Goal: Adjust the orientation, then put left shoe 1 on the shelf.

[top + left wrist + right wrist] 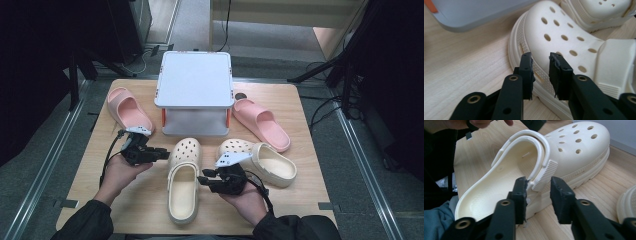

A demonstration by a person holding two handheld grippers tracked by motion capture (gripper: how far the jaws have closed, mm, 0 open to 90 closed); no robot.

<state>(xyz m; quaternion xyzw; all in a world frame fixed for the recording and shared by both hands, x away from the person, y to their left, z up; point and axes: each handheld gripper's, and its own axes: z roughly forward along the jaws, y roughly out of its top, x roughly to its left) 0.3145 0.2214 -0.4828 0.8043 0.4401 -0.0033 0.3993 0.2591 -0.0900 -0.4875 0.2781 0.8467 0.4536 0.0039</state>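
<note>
Where the wooden bench [100, 165] is widest, a cream clog [183, 180] lies toe toward the grey stand [195, 80]. Left tongs [161, 153] and right tongs [206, 176] flank it, jaws apart, gripping nothing.

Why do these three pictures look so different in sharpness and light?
High view: soft and low in detail, dark around the lit table. Left gripper view: cream clog fairly sharp, the close black tool slightly soft. Right gripper view: even light, clog strap crisp, far corners blurred.
</note>
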